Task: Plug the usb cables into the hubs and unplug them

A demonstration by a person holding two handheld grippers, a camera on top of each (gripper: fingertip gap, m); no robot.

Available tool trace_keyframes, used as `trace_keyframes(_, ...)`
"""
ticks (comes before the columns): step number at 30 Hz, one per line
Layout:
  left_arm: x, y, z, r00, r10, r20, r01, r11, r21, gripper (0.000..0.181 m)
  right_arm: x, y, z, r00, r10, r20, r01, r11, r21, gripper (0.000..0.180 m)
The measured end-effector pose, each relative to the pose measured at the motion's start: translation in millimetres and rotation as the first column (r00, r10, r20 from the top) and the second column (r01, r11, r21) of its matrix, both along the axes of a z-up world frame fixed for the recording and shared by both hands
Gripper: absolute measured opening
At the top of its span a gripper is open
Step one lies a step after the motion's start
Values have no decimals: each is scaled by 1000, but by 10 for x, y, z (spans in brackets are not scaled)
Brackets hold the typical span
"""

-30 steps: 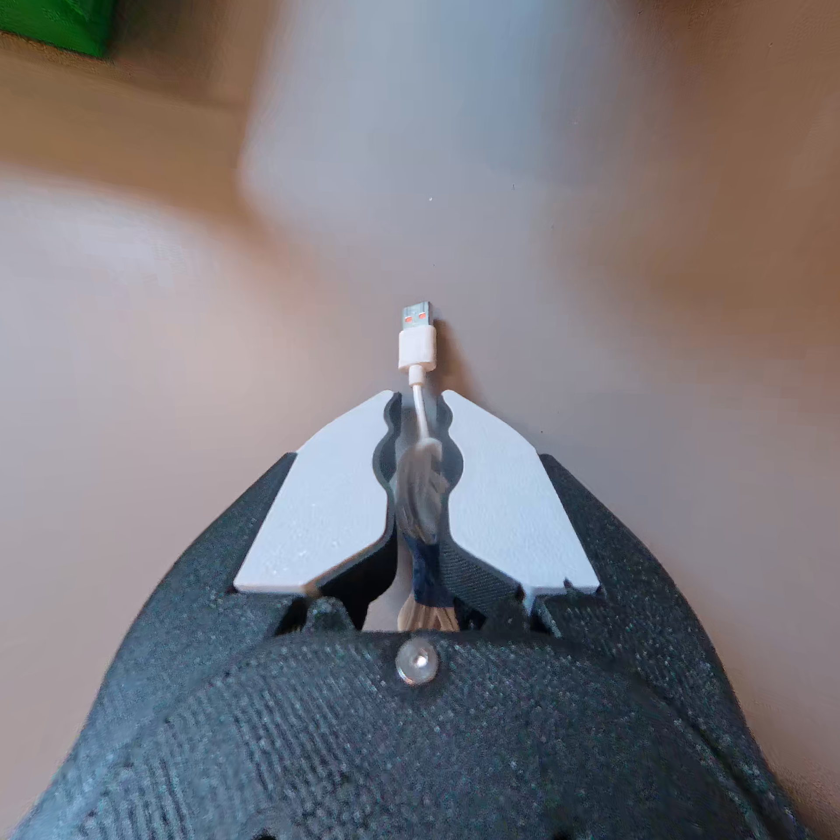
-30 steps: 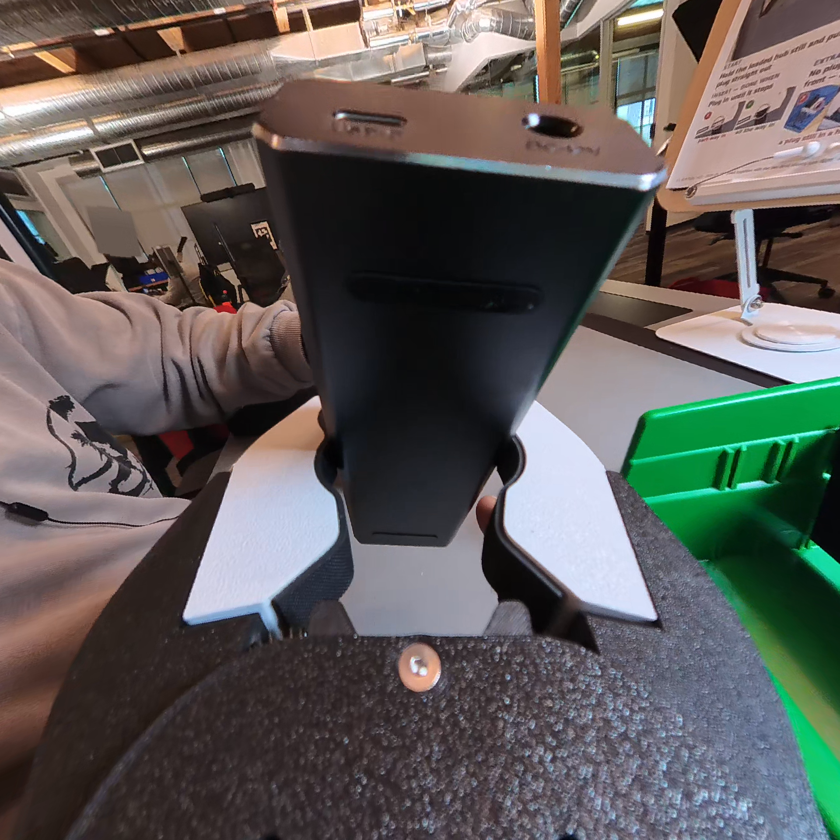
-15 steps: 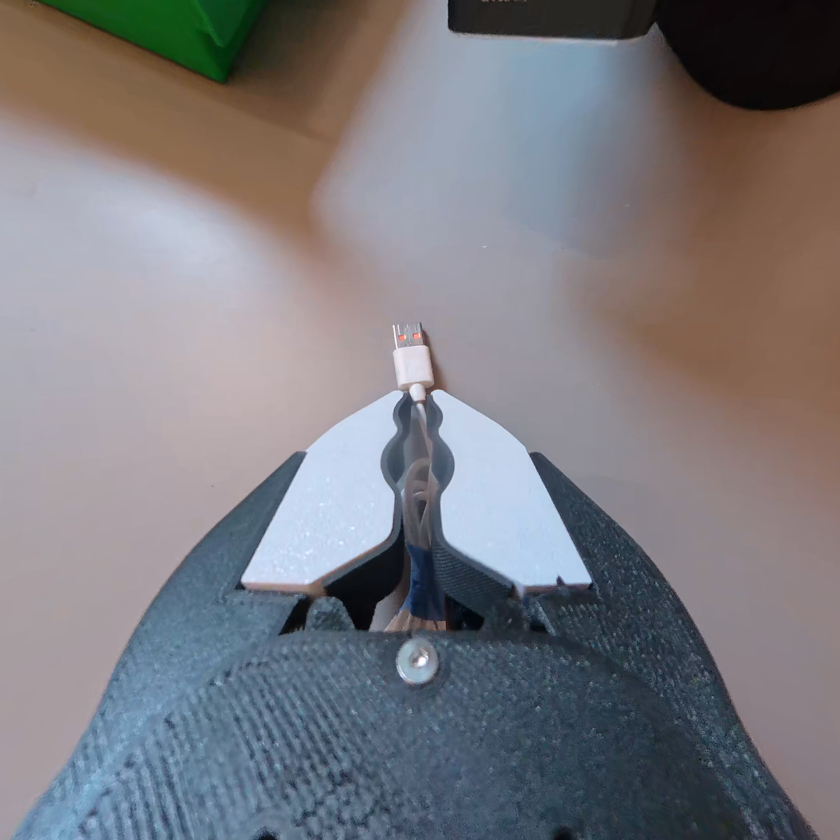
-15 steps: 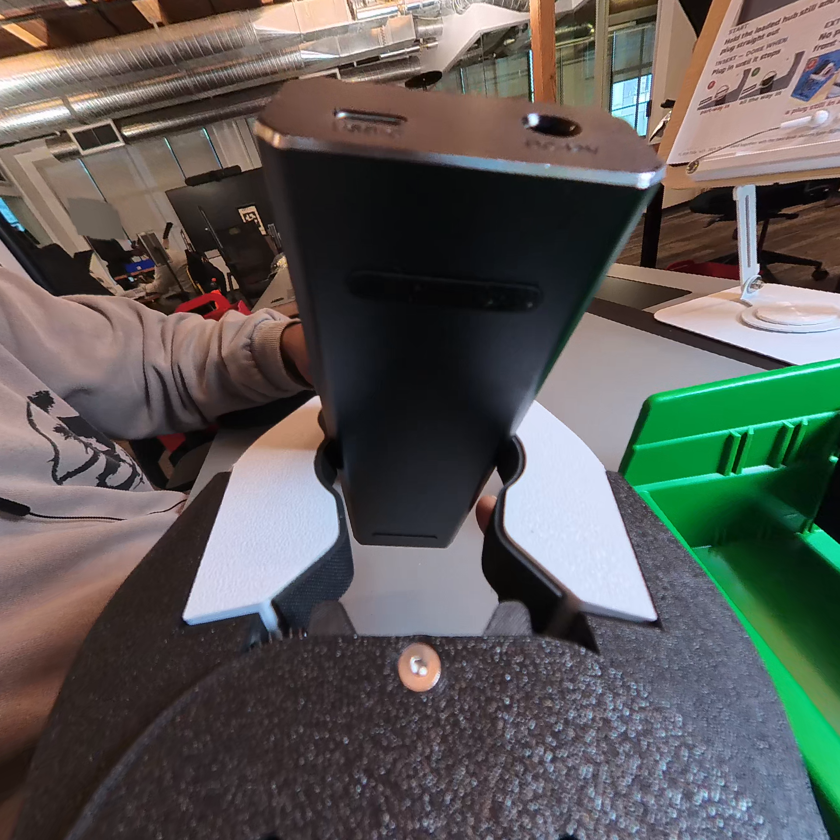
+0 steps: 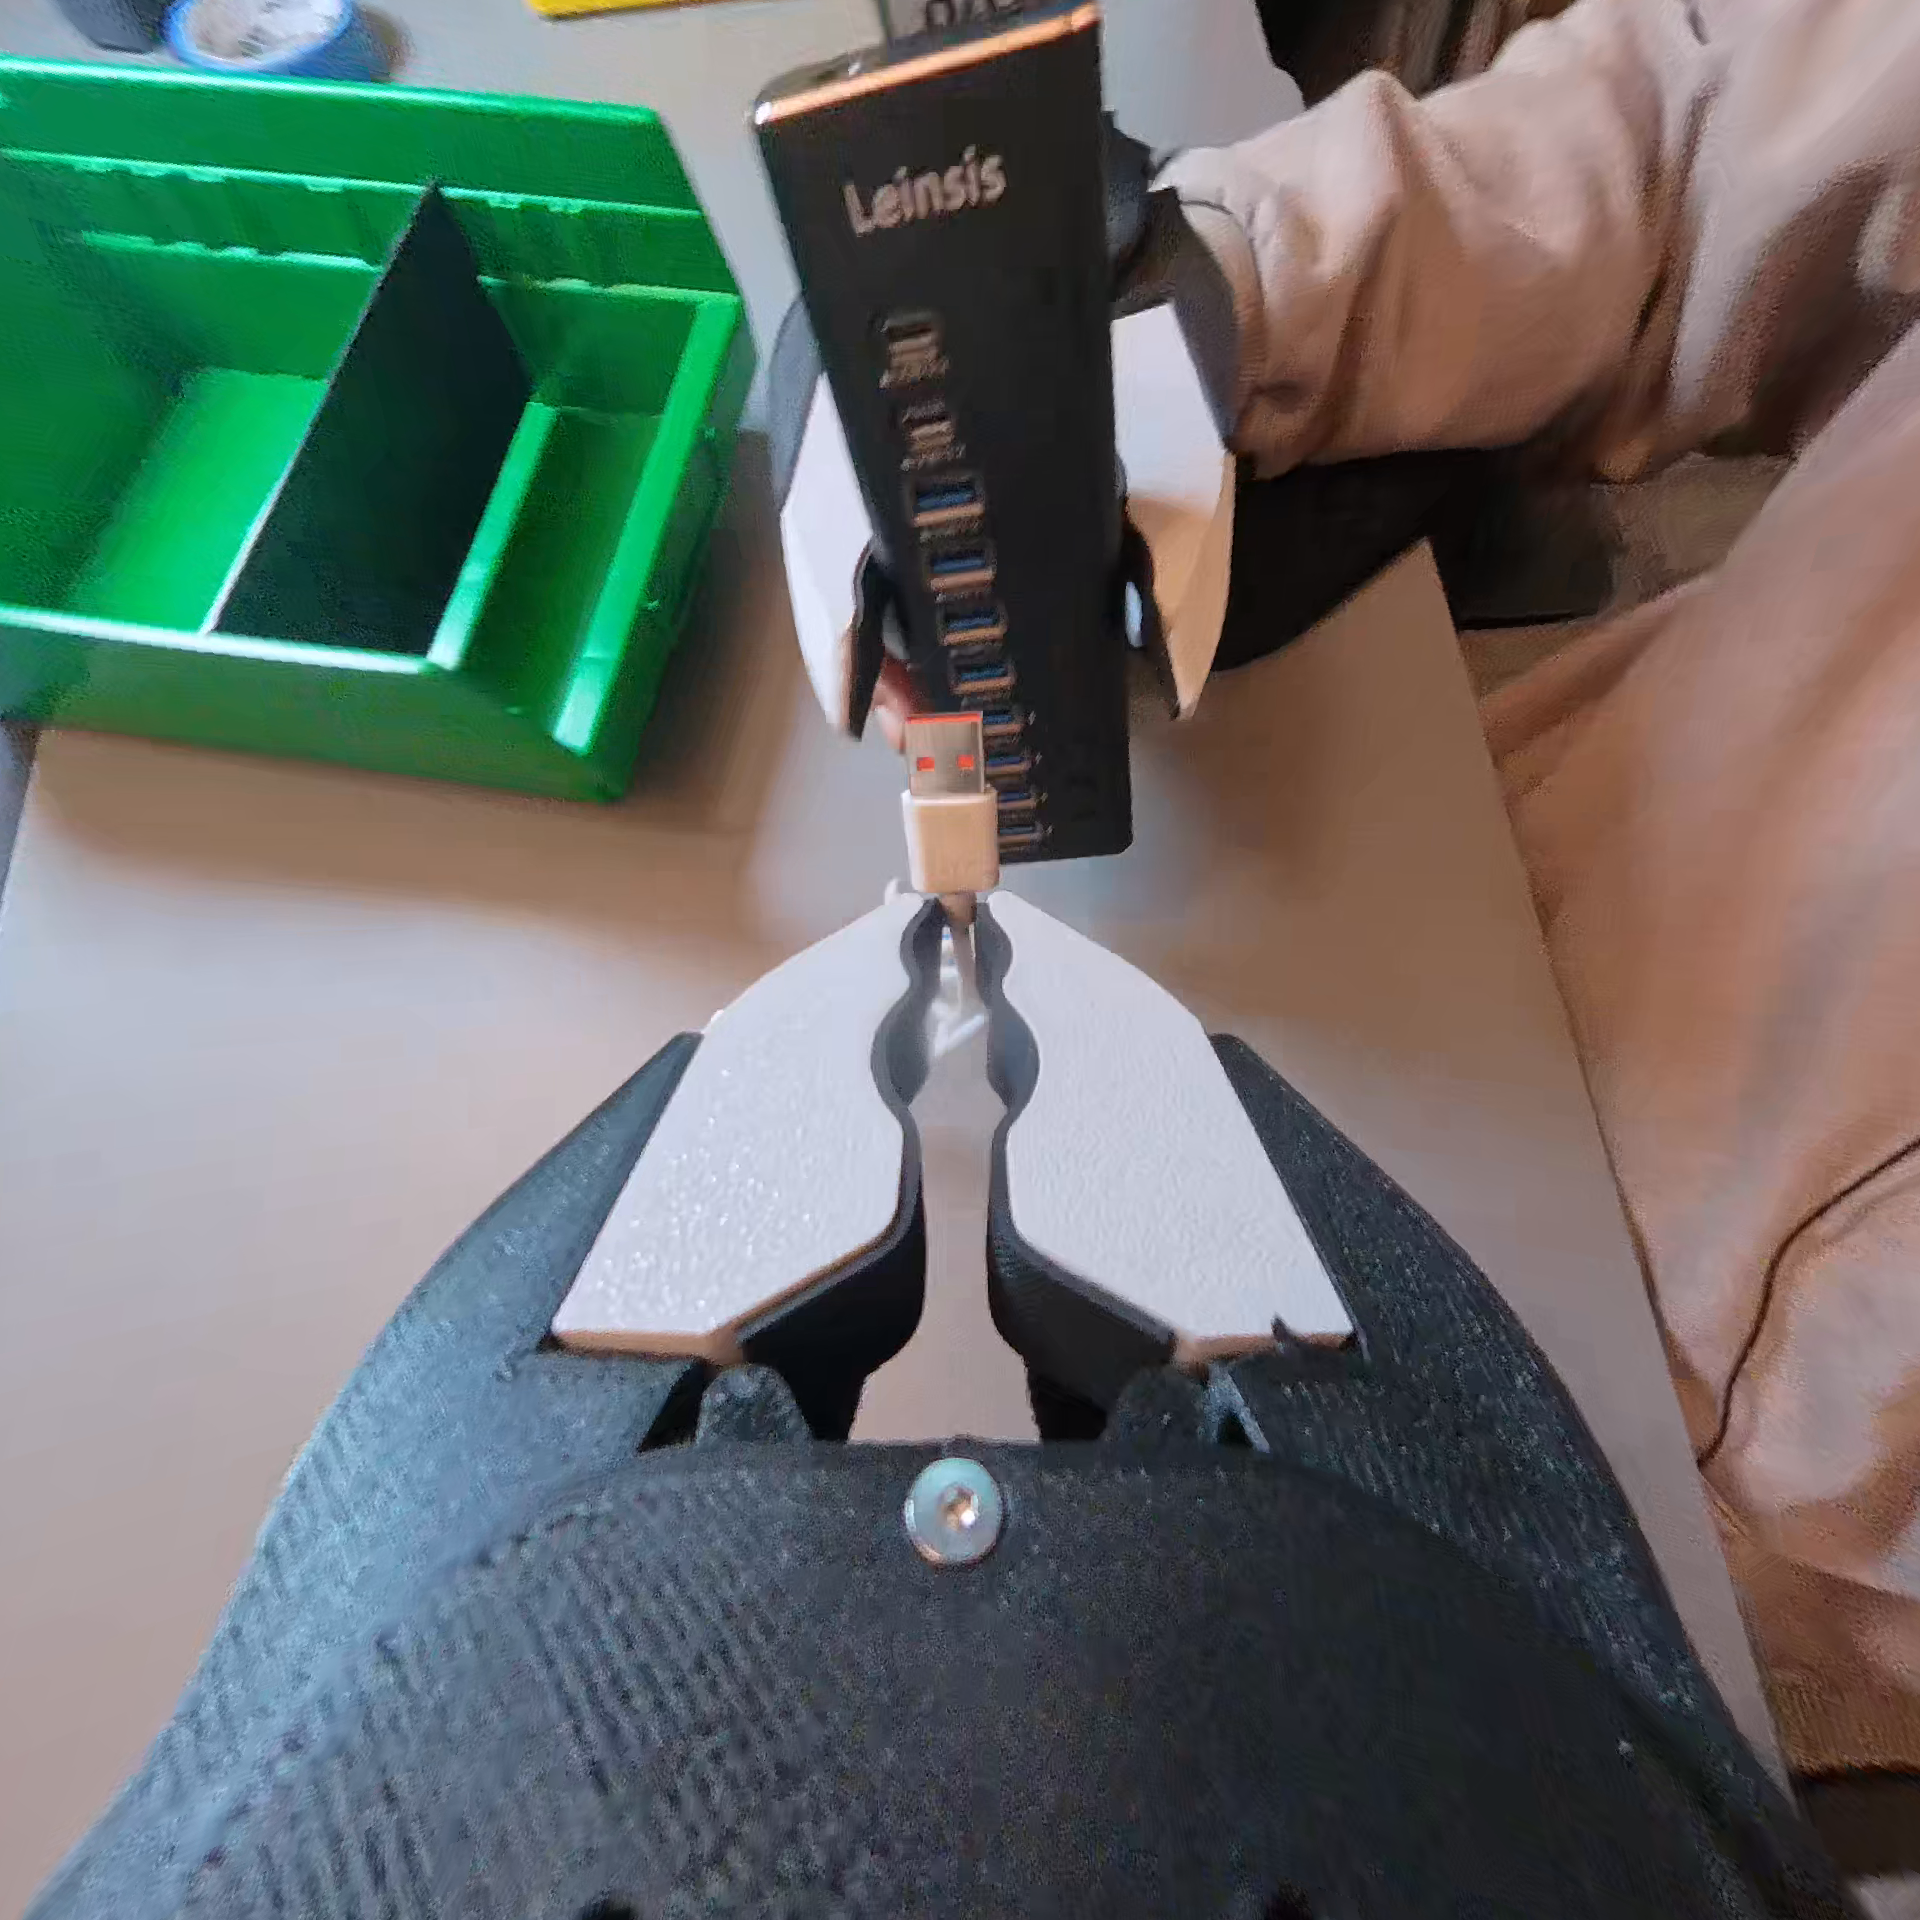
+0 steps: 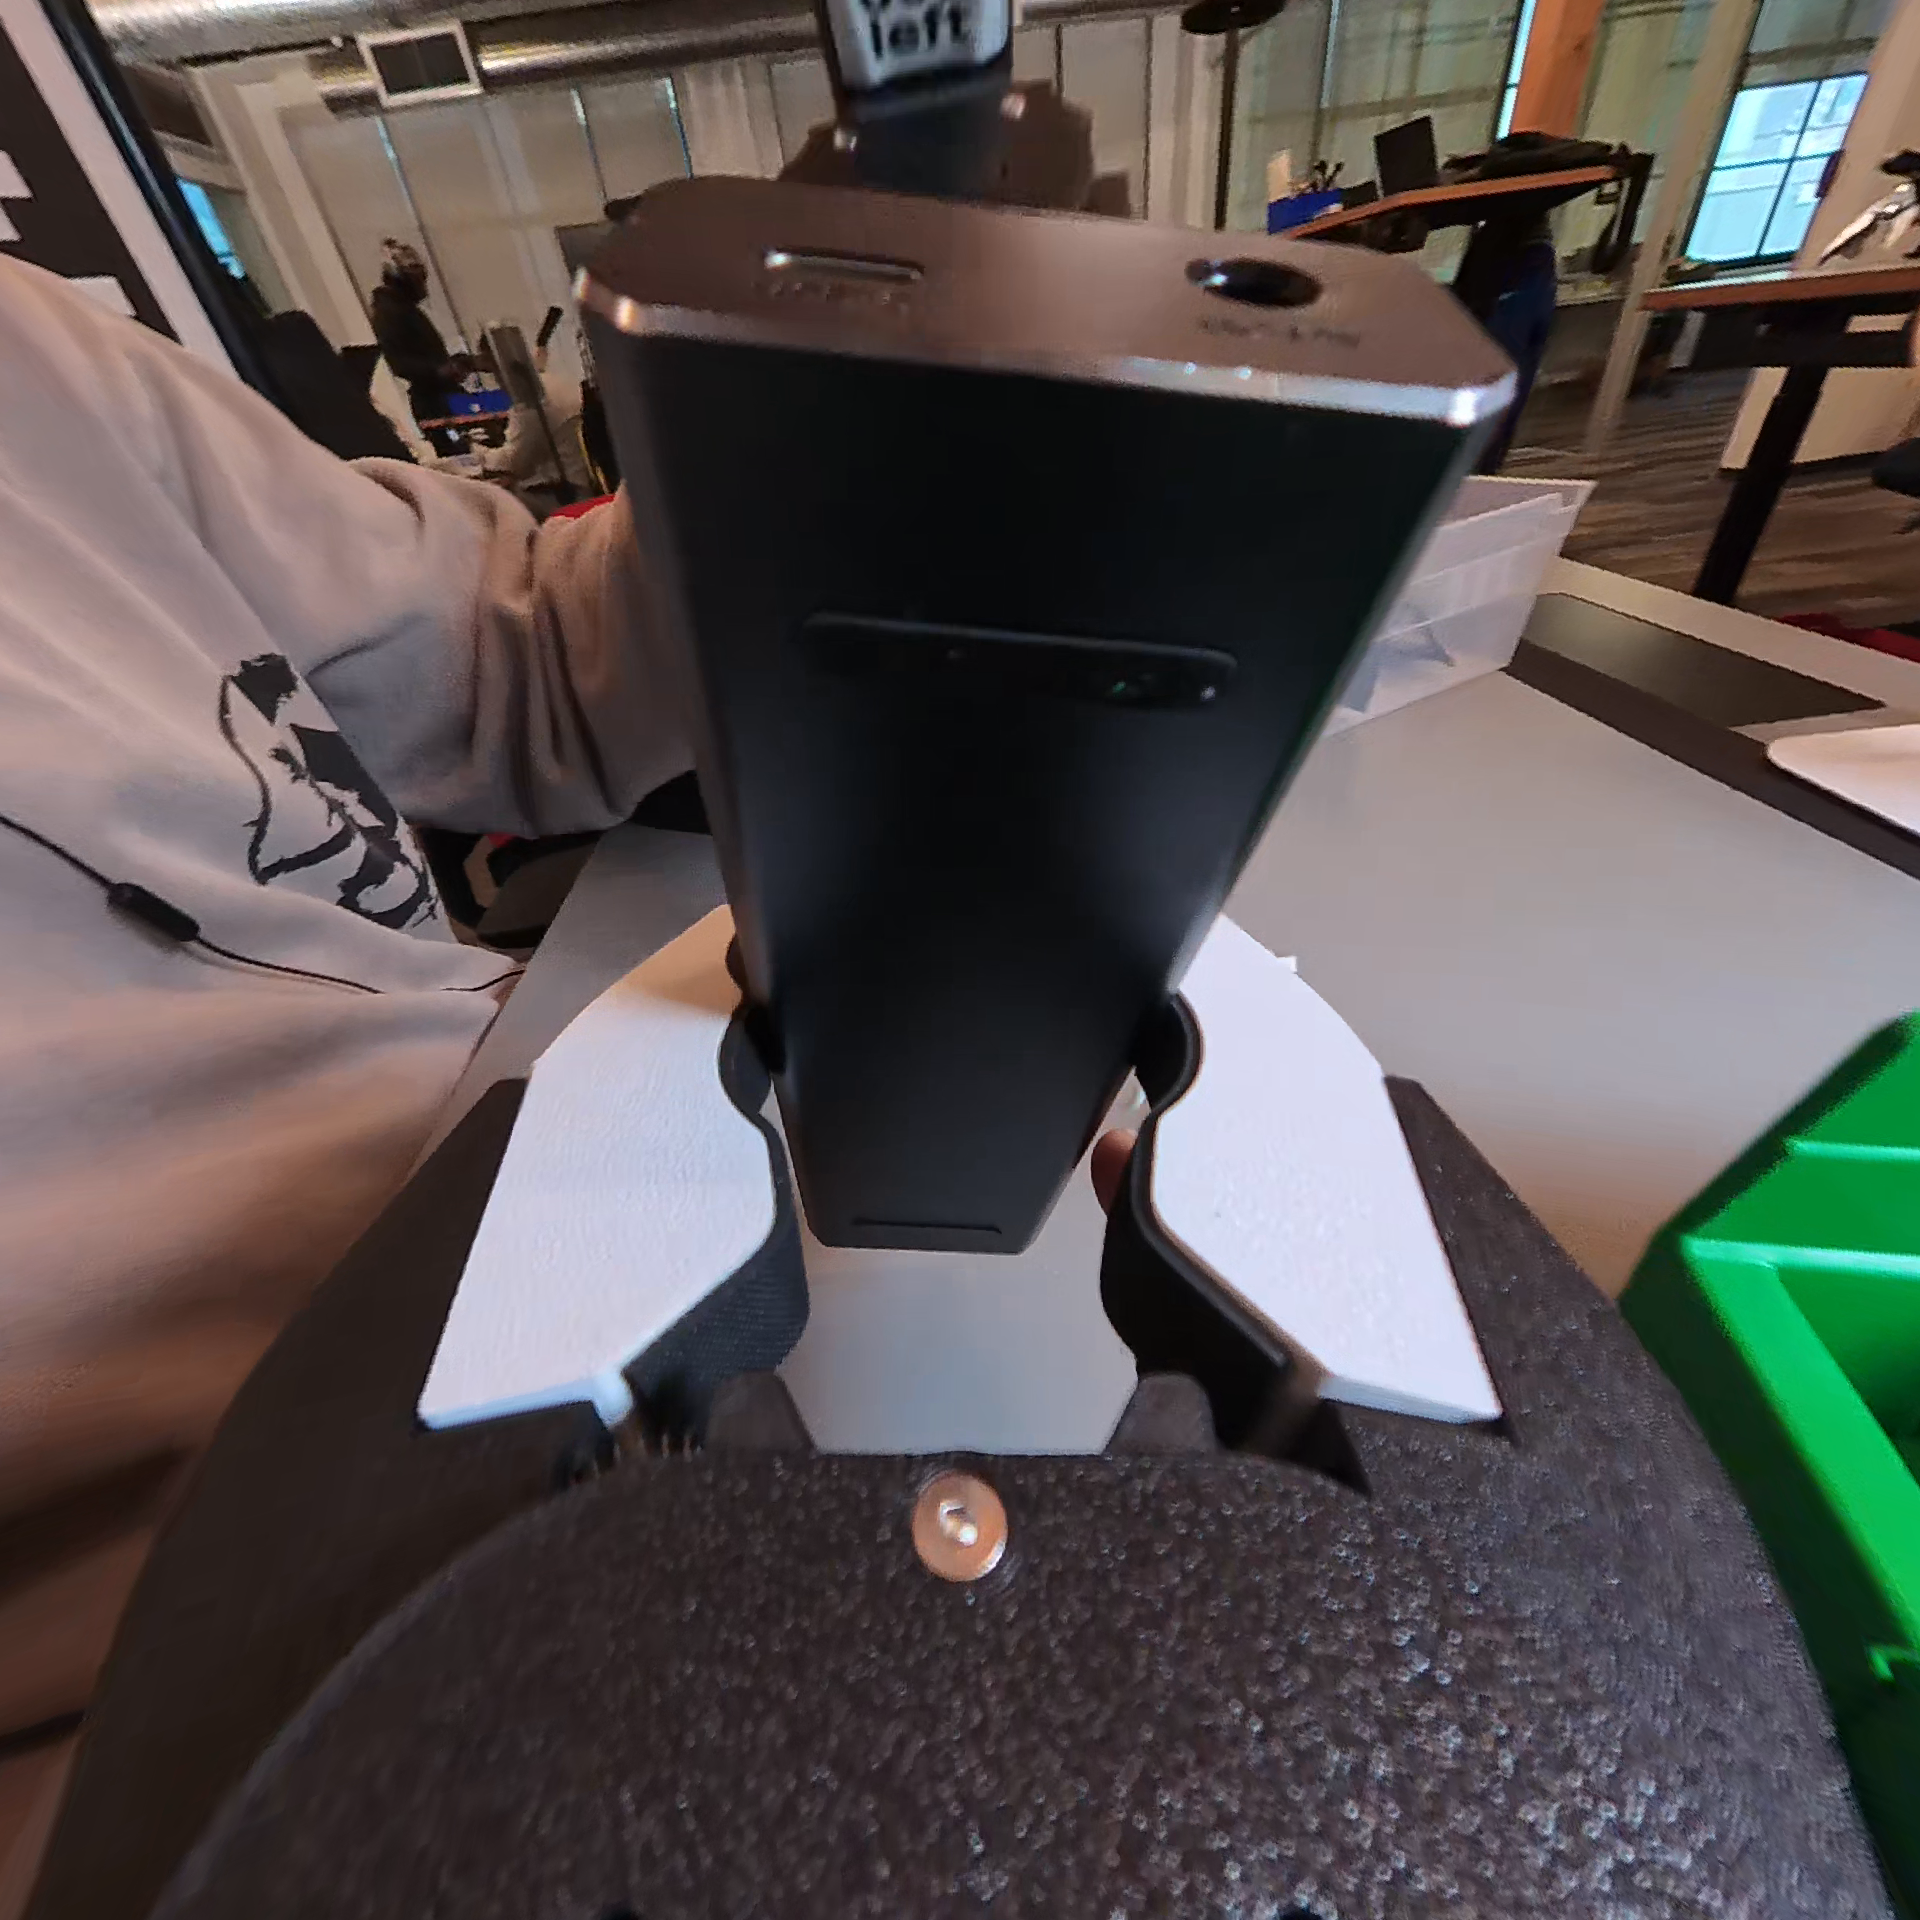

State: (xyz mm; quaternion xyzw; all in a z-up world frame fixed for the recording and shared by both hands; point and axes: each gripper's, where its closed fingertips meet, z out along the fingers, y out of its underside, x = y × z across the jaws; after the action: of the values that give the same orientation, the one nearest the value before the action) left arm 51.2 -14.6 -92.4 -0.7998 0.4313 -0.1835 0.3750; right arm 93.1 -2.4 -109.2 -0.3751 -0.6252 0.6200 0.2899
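Note:
My left gripper is shut on a white USB cable just behind its plug. The metal tip points forward at the lower ports of a black multi-port hub. The plug sits in front of the hub's port row, close to it; I cannot tell if they touch. My right gripper is shut on the same hub and holds it upright above the table, its back face toward the camera. The right gripper also shows in the left wrist view, clamped on the hub's sides.
A green divided bin stands on the beige table at the left, and shows at the right edge of the right wrist view. A person's grey sleeve and body fill the right side. A blue tape roll lies behind the bin. Across from one pair of fingers to the other is roughly 6 cm.
My left gripper has swung up and forward with the cable, so the hub, the bin and the right gripper have come into view and the plug is now right at the hub's ports. The right gripper has turned slightly.

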Motion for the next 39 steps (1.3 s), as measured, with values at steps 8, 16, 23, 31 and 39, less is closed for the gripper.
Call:
trace_keyframes(8,251,-19,-186,983,-126,-131,110,986,-127,6,-32,-127,-131,998,14,66,-22,994,111,71)
trace_keyframes(16,286,33,-311,978,-136,-160,109,980,-166,6,-84,-130,-345,989,-21,148,-19,964,266,70)
trace_keyframes(23,214,-19,-352,942,-135,-309,84,981,-173,6,-123,-154,-431,980,-44,194,-28,935,353,70)
trace_keyframes(31,174,-133,-381,886,-204,-417,124,970,-211,6,-132,-248,-476,975,-33,220,-65,904,422,70)
trace_keyframes(39,211,-143,-371,854,-195,-482,131,978,-164,6,-97,-274,-494,969,-13,247,-94,904,417,70)
